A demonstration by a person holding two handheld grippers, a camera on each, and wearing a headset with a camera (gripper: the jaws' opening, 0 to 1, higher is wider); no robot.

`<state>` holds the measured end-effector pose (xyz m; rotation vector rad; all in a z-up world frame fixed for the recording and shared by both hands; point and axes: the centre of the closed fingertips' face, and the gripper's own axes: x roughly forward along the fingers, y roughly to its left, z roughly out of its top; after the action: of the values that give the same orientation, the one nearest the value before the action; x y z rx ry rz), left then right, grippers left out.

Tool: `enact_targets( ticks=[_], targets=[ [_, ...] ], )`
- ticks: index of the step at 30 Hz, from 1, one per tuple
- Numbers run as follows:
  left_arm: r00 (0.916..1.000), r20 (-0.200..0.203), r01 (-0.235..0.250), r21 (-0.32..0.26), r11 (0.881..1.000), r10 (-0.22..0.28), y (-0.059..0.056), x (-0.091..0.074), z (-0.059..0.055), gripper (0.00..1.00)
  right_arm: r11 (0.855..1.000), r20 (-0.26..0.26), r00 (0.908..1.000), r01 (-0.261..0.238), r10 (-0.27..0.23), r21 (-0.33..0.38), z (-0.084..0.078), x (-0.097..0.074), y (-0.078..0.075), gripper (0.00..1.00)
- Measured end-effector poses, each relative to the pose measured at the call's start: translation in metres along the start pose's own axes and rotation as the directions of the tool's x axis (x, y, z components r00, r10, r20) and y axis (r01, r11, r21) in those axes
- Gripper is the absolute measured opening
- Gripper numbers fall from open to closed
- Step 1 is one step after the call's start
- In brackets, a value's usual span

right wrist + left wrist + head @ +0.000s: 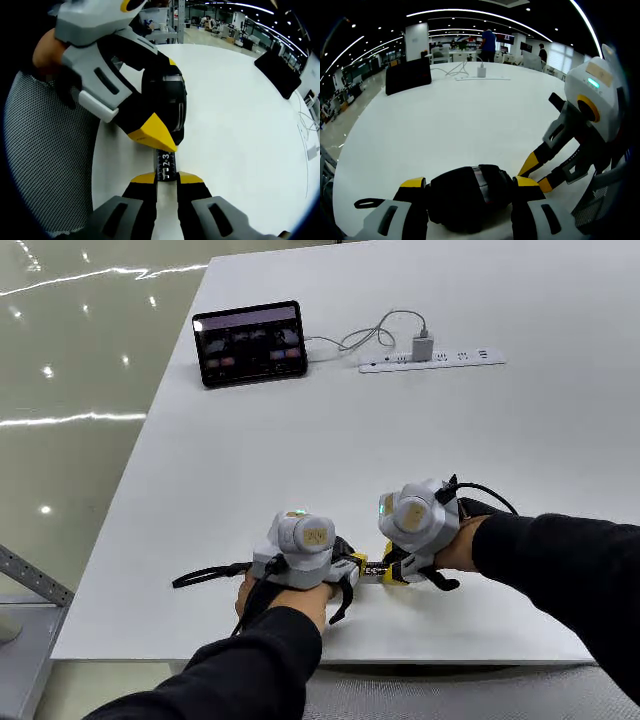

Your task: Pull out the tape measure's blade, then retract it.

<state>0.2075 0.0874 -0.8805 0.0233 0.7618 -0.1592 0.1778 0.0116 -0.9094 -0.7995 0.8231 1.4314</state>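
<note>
Two holds matter: the left gripper [469, 183] squeezes the tape measure [470, 199], the right gripper [166, 179] pinches its blade [165, 164], which may slip free and snap back.

Left gripper [469, 182] and right gripper [166, 177] both clamped, tips nearly meeting.
</note>
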Motion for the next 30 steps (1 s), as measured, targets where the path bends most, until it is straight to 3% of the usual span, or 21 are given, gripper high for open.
enact_targets(
  ticks=[30],
  targets=[
    [1.0000,0.005,0.006,-0.017,1.000,-0.006,0.001,0.000,0.000,0.64,0.999,0.042,0.9991,-0.001,-0.001,0.036,0.011,0.007,0.000,0.10]
  ],
)
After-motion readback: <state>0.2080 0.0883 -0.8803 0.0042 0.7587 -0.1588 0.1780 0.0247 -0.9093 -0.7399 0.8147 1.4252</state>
